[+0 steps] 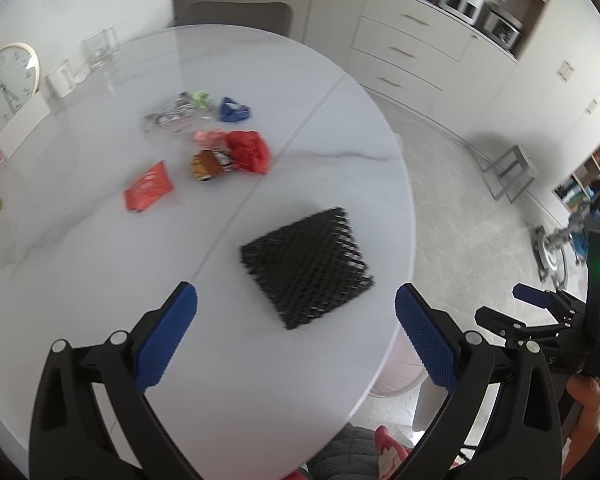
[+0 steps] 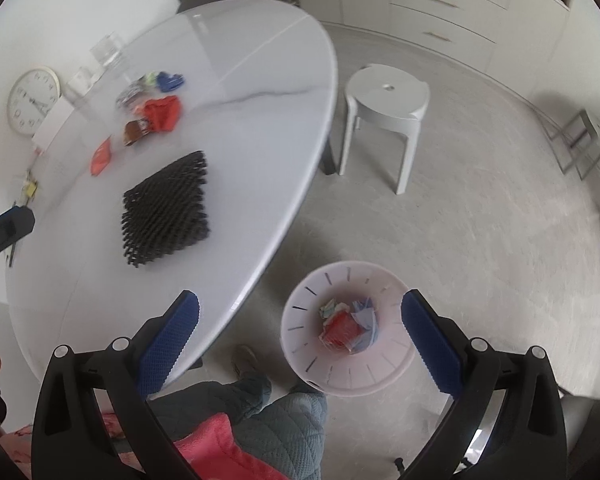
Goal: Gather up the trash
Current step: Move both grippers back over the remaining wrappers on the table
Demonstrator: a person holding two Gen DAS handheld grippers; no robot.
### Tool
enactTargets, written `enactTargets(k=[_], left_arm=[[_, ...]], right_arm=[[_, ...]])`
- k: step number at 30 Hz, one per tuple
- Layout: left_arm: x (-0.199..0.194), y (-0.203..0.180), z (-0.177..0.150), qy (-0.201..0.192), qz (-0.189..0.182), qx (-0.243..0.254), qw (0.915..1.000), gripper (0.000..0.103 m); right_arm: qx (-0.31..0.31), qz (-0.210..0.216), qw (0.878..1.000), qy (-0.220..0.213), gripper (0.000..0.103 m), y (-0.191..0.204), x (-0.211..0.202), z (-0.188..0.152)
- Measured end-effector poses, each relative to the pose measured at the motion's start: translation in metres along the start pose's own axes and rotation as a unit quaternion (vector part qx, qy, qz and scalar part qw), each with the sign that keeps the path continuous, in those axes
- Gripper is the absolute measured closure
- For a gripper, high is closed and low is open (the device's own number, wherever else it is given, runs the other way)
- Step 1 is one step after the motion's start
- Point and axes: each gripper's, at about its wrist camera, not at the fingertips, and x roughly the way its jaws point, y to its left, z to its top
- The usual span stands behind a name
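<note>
We see a round wall clock leaning at the far left edge of the counter, with a clear glass container close by. On the floor stands a white plastic stool — beyond it, cream drawers.

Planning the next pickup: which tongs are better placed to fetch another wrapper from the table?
Left. The open left tongs face the black mesh mat and red foil wrapper; the open right tongs hang over the pink bin.

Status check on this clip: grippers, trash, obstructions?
Left gripper open, empty. Right gripper open over pink bin. Wrappers remain on table. Black mesh mat lies in between.
</note>
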Motion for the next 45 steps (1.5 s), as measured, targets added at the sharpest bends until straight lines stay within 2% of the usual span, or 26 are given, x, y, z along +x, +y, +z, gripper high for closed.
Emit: enactTargets(k=[5,9,11,19,24,28,32,35,38,40,43,45], left_arm=[[0.0,0.038,0.008,-0.012,0.028,-0.028,0.9991,0.008],[0.004,0.071,0.018,-0.031,0.062,-0.051,0.9963,0.008],[0.012,0.087,0.023,-0.026,0.074,-0.057,0.9953,0.008],[0.046,0.14,0.042,-0.015,0.082,-0.1,0.9915,0.008],[0.08,0.157,0.055,-0.01,0.077,-0.087,0.9932,0.008],[0.112,0.163,0.07,0.004,0.078,-0.002,0.997,0.008],[0.132,0.167,0.084,0.011,0.059,0.102,0.9929,0.008],[0.144,0.167,0.093,0.018,0.033,0.182,0.9826,0.008],[0.158,0.168,0.099,0.025,0.012,0.251,0.9675,0.009],[0.165,0.168,0.101,0.032,-0.005,0.283,0.9587,0.014],[0.177,0.173,0.103,0.043,-0.03,0.314,0.948,0.028],[0.186,0.176,0.104,0.051,-0.04,0.328,0.9424,0.046]], right_arm=[[-0.026,0.013,1.0,0.0,0.003,0.027,0.008,0.021],[-0.061,0.021,0.998,-0.011,0.003,0.059,0.016,0.05],[-0.072,0.027,0.997,-0.013,0.003,0.073,0.022,0.065],[-0.106,0.05,0.993,-0.007,0.003,0.122,0.058,0.126],[-0.115,0.062,0.991,0.026,0.003,0.141,0.097,0.154],[-0.141,0.059,0.987,0.05,0.003,0.153,0.126,0.17],[-0.181,0.062,0.979,0.064,0.003,0.164,0.148,0.18],[-0.206,0.059,0.974,0.072,0.003,0.169,0.16,0.188],[-0.212,0.062,0.973,0.071,0.003,0.173,0.164,0.195],[-0.211,0.065,0.973,0.07,0.003,0.174,0.165,0.199],[-0.207,0.071,0.974,0.067,0.003,0.176,0.163,0.202],[-0.203,0.078,0.974,0.065,0.003,0.176,0.163,0.204]])
